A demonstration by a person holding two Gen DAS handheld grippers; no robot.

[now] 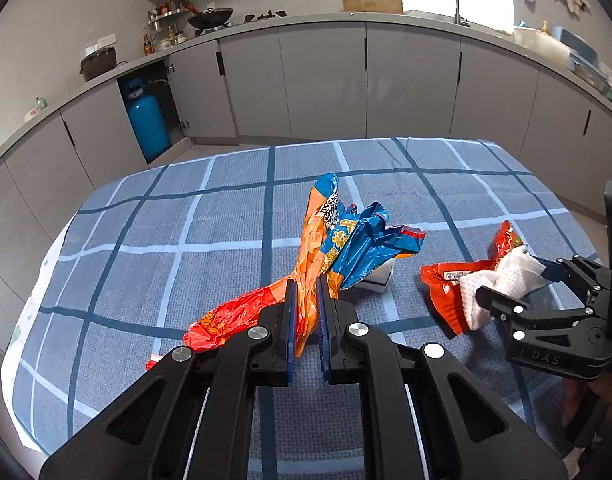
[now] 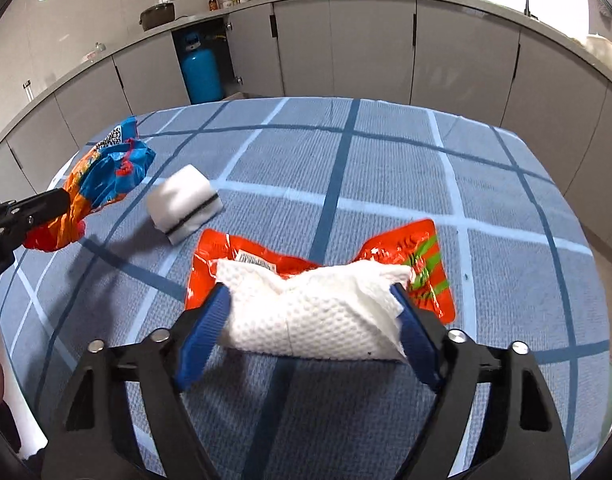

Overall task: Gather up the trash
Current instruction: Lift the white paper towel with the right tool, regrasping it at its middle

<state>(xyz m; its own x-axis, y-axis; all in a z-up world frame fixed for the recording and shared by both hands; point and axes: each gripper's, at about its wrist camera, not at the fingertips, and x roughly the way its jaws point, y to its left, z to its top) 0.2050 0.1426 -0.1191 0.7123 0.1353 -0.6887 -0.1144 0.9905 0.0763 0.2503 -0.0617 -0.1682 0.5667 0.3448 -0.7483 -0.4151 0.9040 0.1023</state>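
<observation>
My left gripper is shut on a crumpled orange and blue snack wrapper and holds it above the checked tablecloth; the wrapper also shows at the left of the right wrist view. My right gripper stands wide, its jaws on either side of a white paper towel that lies on a red wrapper. In the left wrist view the right gripper is at the right, at the towel and red wrapper.
A white sponge block with a dark stripe lies on the cloth between the two wrappers. Grey kitchen cabinets and a blue gas cylinder stand beyond the table's far edge.
</observation>
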